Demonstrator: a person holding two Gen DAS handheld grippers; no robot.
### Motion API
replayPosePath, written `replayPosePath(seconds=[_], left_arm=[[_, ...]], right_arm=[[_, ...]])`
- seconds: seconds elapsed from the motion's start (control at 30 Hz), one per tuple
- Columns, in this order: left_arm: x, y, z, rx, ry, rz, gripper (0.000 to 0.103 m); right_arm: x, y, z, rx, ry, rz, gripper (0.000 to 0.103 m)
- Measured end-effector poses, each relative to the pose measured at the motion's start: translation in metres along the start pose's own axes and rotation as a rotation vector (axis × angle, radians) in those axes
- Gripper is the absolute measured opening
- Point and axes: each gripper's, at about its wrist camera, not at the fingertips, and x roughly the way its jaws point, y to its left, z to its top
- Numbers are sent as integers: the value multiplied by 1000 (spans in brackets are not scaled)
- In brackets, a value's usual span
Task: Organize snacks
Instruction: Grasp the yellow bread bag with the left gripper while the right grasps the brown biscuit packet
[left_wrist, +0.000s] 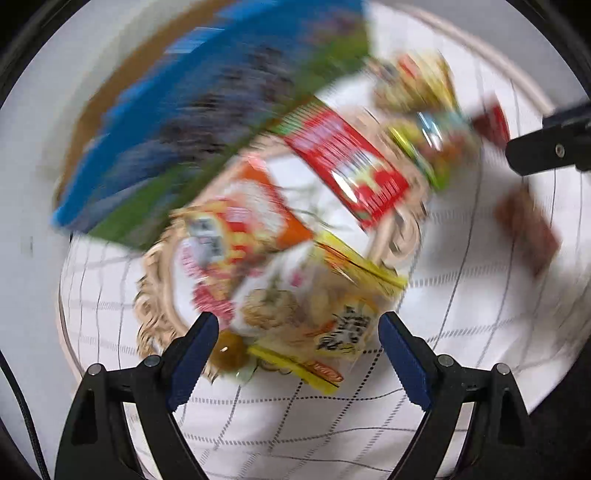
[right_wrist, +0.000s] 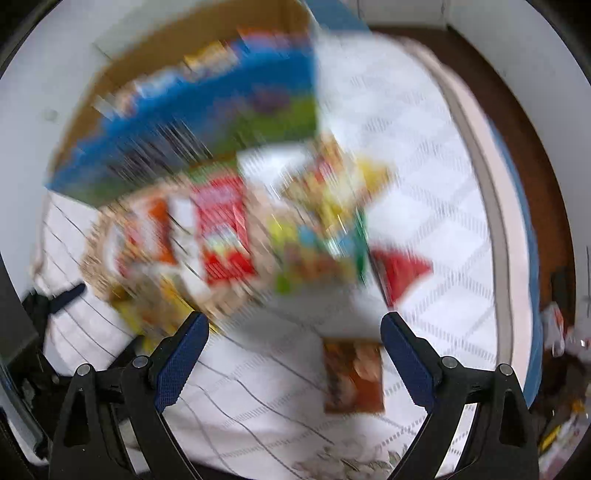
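Both views are blurring strongly, so the fine details are hard to read; my judgement is that the step in hand is the reaching for a loose packet, and it is better to be slowing down first, so that the claw is meeting the packet squarely and low over the cloth; the left gripper (left_wrist: 298, 356) is standing released, holding nothing, with its jaws wide apart above the yellow snack bag (left_wrist: 325, 314), which is lying partly over the rim of the woven basket (left_wrist: 155, 317); the right gripper (right_wrist: 294, 356) is also spread and empty, hovering near the brown packet (right_wrist: 354, 376), which is lying flat and alone on the checked tablecloth (right_wrist: 258, 406); the basket is already carrying a red box (left_wrist: 347, 162) and an orange packet (left_wrist: 258, 210); a big blue box (left_wrist: 207, 110) is standing behind it; a small red packet (right_wrist: 399, 269) is lying outside, just beside the pile.
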Motion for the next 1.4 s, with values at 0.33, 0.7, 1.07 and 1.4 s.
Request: replayPosePath(seconds=[0.33,0.7,1.07,1.4], left_arm=[[50,-32,23,98,88,-11,58],[71,70,-43,-770,254,-345,58],[88,75,-47,-660,274,-441,72],[67,58,-47,-739,252,-342,52]], right_arm=[[84,-31,-48,-13,165,-151,90],[102,26,-56,-196,126,-141,62],[104,64,-41,-252,173,-26,68],[108,48,-32,-165,171,-21,71]])
